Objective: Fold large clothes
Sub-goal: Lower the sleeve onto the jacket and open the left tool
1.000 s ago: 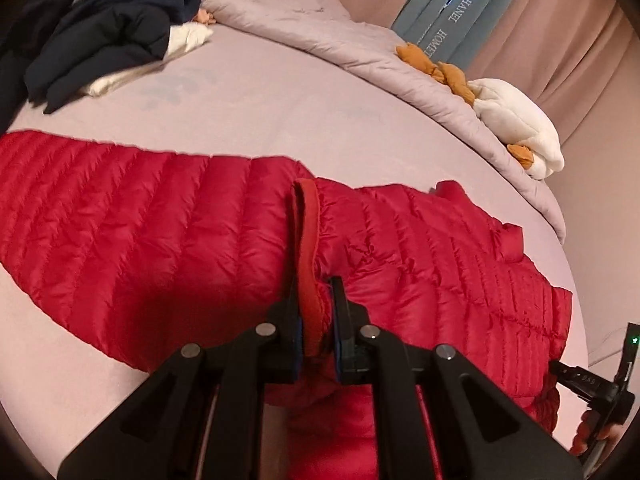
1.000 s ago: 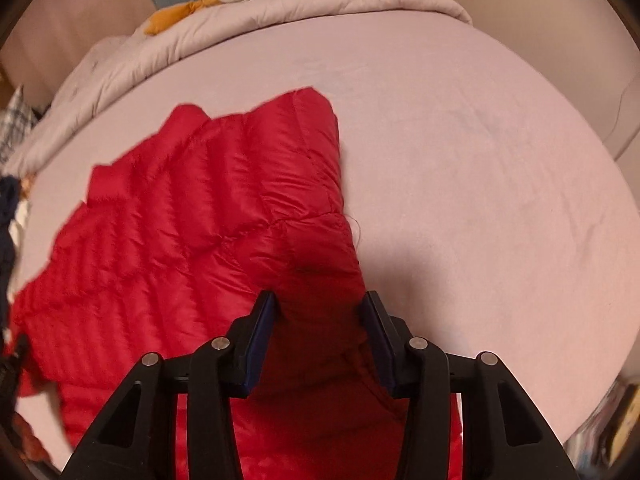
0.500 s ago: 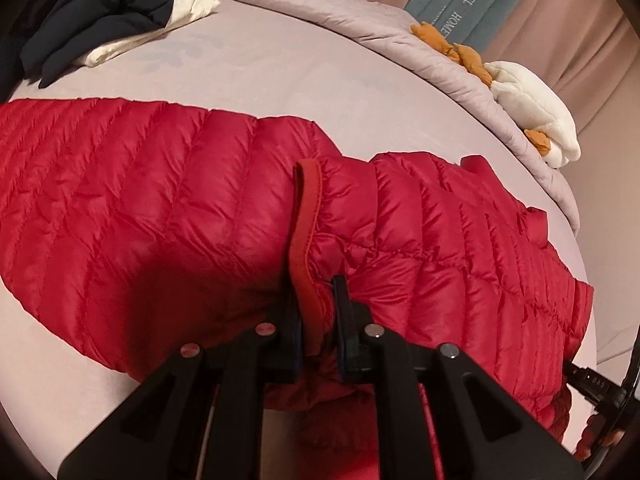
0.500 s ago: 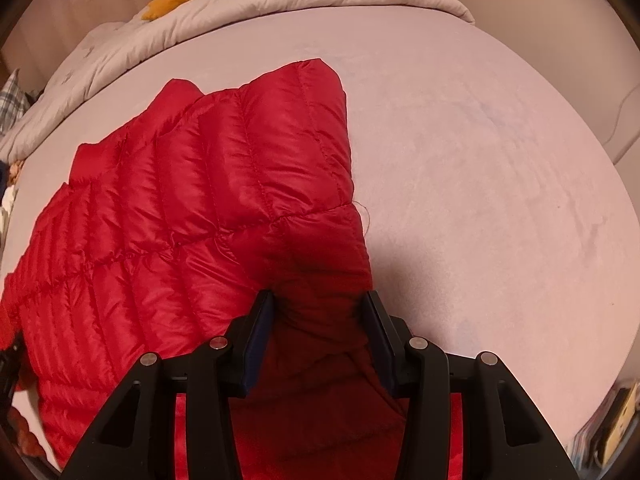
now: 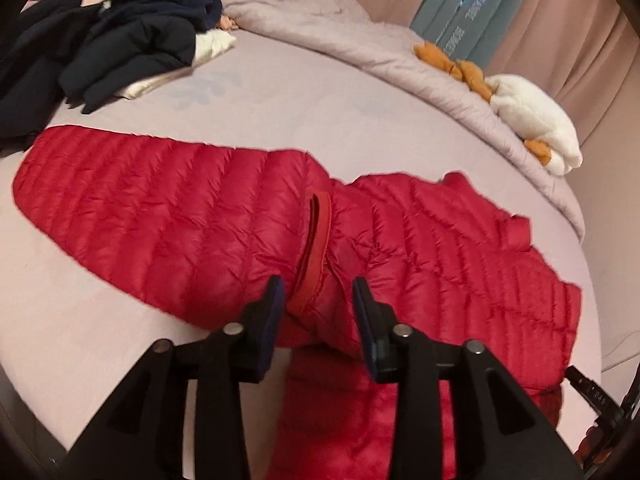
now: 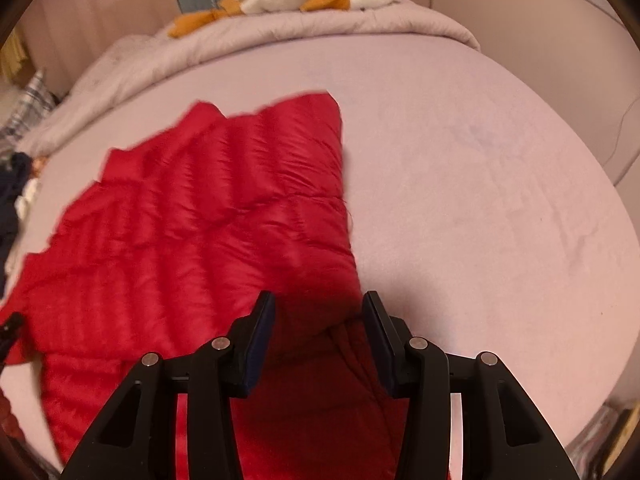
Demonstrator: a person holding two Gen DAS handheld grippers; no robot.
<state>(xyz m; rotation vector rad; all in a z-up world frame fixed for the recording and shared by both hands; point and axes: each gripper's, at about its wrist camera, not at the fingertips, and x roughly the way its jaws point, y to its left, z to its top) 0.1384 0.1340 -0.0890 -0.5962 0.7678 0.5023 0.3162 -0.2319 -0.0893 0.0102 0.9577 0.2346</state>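
Left gripper (image 5: 318, 306): jaws now parted, cuff (image 5: 314, 258) released where half a second ago it was pinched. Right gripper (image 6: 318, 316): wide as before, straddling the red down jacket (image 6: 192, 216). Jacket lies flat on the bed (image 6: 480, 184); sleeve fold judged laid.

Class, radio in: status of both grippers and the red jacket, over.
Left gripper open, cuff lying between its fingers. Right gripper open over red down jacket. Jacket spread on bed, one sleeve crossed over body. Dark clothes pile sits apart.
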